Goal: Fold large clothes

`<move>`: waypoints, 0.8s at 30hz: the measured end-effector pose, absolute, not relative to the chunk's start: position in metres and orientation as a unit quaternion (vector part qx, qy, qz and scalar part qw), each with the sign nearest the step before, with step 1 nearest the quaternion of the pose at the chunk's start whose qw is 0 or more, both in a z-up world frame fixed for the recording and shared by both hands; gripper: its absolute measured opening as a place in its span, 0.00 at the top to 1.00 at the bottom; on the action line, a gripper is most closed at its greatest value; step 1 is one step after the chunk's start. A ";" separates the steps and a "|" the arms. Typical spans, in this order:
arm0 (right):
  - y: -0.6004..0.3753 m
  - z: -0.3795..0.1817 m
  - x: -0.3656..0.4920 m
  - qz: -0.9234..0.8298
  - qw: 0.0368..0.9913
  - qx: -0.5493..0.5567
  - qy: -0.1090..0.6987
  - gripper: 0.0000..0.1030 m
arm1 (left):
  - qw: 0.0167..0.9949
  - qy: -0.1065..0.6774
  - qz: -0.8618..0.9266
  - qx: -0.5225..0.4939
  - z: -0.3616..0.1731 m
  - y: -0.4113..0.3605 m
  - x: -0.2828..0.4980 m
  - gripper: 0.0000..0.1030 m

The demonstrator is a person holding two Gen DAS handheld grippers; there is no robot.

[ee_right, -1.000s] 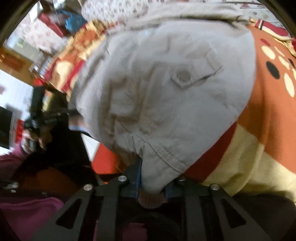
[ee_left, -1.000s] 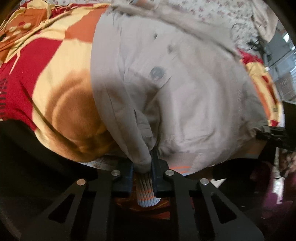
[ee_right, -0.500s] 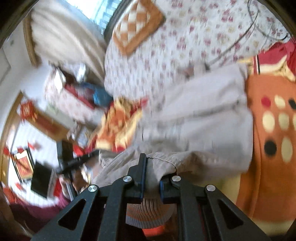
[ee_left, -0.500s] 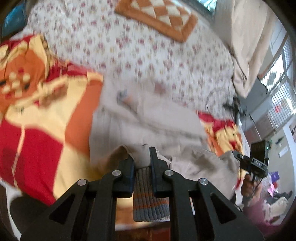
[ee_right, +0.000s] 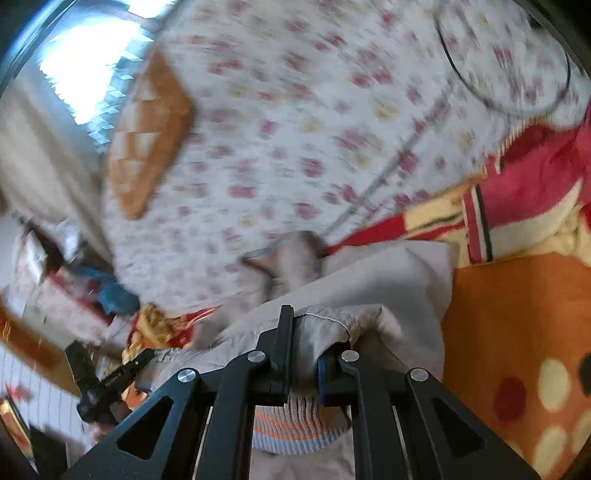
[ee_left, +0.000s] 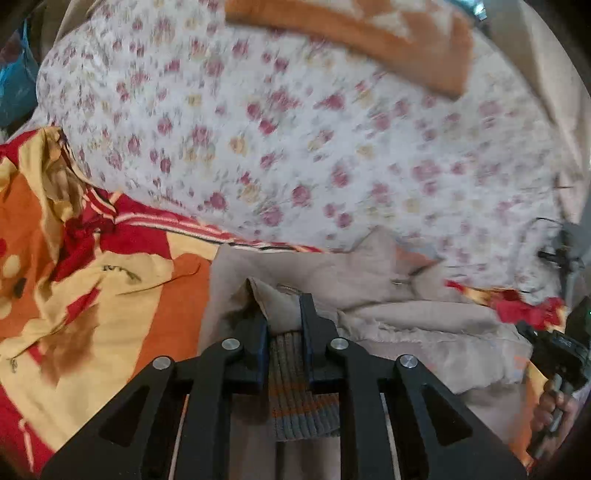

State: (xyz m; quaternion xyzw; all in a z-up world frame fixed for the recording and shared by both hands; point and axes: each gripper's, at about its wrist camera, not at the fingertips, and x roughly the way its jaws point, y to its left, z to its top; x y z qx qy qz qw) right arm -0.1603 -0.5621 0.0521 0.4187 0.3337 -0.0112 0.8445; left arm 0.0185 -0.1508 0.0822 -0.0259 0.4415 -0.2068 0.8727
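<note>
A beige jacket lies on the bed, its lower part doubled over toward the collar. My left gripper pinches a fold of it just above the grey, orange-striped ribbed hem. Its jaws are easing open, with cloth still between the pads. In the right wrist view, my right gripper is shut on the jacket beside the same ribbed hem. The cloth drapes over its right finger. Both frames are blurred by motion.
A red, orange and yellow blanket lies under the jacket, on a floral sheet. An orange checked pillow sits at the far end. A black cable loop lies on the sheet. A hand shows at the right edge.
Both grippers have swept forward across the bed with the ribbed hem, carrying the jacket's lower part over the rest. The views now show the floral sheet and the pillow.
</note>
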 end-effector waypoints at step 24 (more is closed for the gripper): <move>-0.537 0.022 -0.067 -0.064 0.858 0.261 0.438 0.52 | 0.851 0.509 -0.125 -0.026 0.038 -0.132 0.054 0.20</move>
